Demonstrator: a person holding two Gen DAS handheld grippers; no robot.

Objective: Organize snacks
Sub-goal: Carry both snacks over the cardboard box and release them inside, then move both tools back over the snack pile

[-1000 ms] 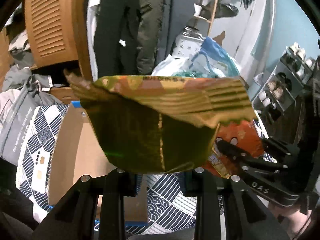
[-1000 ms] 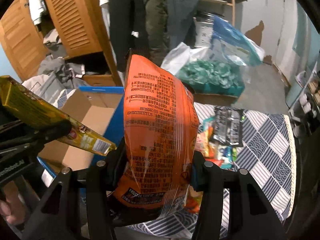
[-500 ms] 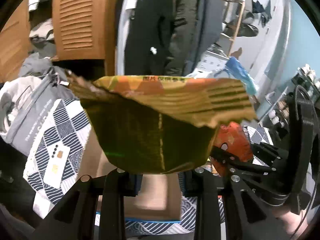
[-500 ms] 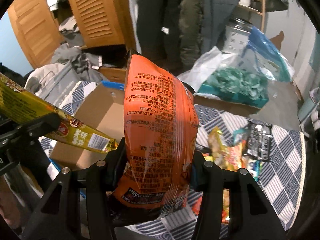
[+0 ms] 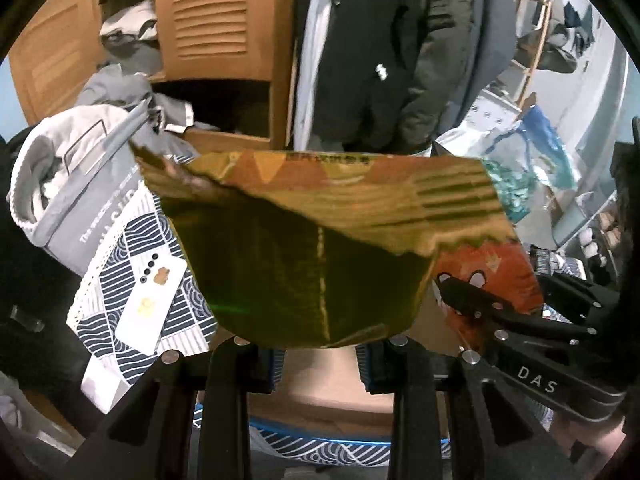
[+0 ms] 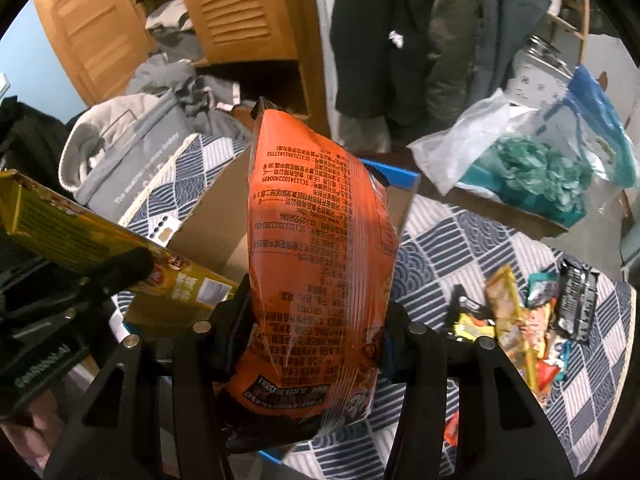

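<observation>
The flat yellow-green foil snack packet [image 5: 304, 264] is pinched between the closed jaws of the left gripper [image 5: 320, 356] and held in the air above the open brown cardboard box with a blue rim [image 6: 224, 236]. The puffy orange plastic snack bag printed with black text [image 6: 320, 280] stands upright in the right gripper [image 6: 316, 344], whose jaws squeeze its lower half; it too hangs over the box, just beside the yellow packet. The box sits on a bed cover patterned in navy and white wave squares [image 6: 448, 248]. To the right on that cover lies a loose heap of small mixed snack packets [image 6: 528, 320]. A white phone-like card [image 5: 154, 304] lies left of the box, next to a grey fabric bag [image 5: 80, 184].
</observation>
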